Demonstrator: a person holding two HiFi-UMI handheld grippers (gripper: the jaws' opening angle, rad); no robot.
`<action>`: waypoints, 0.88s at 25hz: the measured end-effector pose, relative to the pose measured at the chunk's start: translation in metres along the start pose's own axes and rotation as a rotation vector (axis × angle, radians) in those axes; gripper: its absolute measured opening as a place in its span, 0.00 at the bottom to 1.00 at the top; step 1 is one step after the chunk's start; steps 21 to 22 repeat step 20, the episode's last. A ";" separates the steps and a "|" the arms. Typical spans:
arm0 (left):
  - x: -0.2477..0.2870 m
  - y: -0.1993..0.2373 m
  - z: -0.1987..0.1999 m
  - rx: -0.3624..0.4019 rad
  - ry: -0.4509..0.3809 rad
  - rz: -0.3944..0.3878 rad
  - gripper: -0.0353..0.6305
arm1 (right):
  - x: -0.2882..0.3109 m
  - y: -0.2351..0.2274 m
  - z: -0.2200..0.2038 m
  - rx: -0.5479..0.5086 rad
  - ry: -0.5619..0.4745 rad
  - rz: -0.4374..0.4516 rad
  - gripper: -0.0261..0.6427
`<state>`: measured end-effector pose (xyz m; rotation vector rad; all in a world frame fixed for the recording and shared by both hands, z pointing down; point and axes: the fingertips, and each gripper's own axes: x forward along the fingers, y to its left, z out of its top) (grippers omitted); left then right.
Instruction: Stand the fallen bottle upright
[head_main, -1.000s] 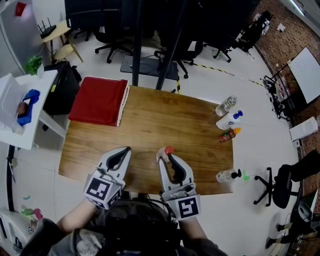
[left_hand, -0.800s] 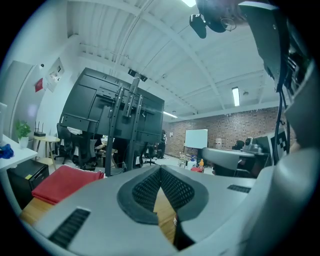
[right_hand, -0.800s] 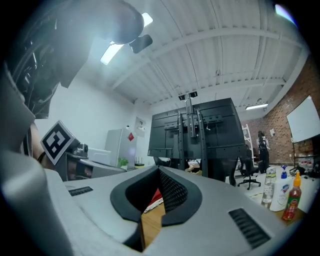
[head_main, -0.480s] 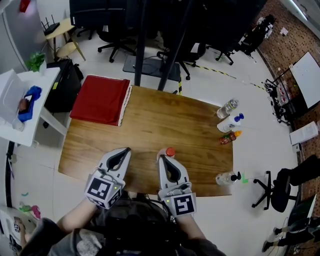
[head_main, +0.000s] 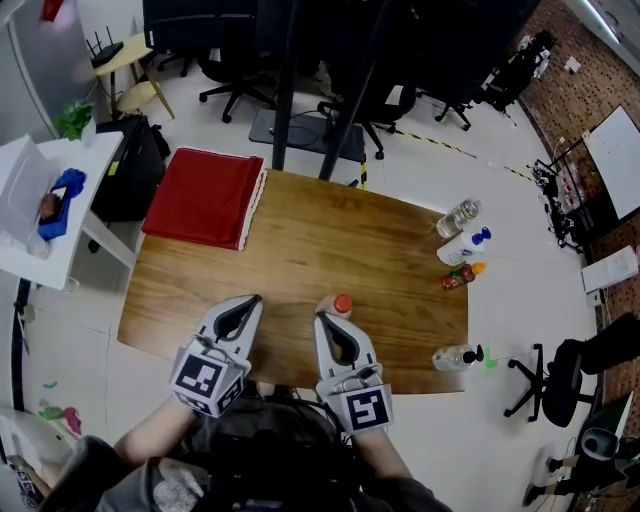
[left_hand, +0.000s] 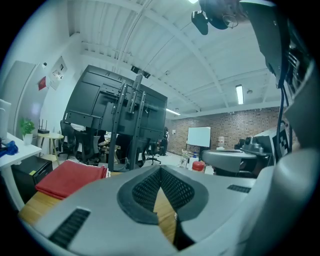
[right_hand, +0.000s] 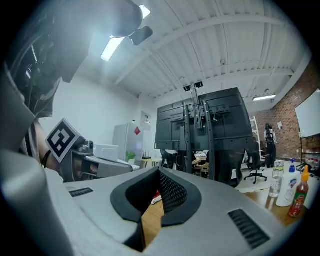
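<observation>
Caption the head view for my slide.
Both shut: left tool and right tool over a table; red cloth at left, bottles at right edge.

Table (head_main: 300, 240): a folded cloth (head_main: 203, 198) lies on the far left corner. A row of three bottles (head_main: 465, 246) stands along the right edge, towards the far right corner. Another bottle (head_main: 453, 355) is at the near right corner. A small bottle (head_main: 342, 305) is by the middle of the near edge, just beyond the right gripper (head_main: 324, 318), with the left gripper (head_main: 250, 301) to its left.

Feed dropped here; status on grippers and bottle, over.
Left gripper shut, empty. Right gripper shut, empty, tip beside red-capped bottle. Bottle looks upright. Other bottles well off to the right, nothing in the way.
</observation>
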<state>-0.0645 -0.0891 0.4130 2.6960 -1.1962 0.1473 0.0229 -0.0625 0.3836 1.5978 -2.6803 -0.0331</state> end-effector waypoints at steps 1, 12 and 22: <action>0.000 0.000 0.000 0.000 0.006 0.000 0.10 | 0.000 0.001 0.001 -0.002 -0.002 0.003 0.05; 0.002 0.004 -0.002 -0.019 0.010 0.001 0.10 | -0.001 0.001 -0.006 -0.024 0.030 0.009 0.05; 0.007 0.013 -0.002 -0.018 0.007 -0.012 0.10 | 0.005 0.003 -0.011 -0.049 0.061 0.017 0.05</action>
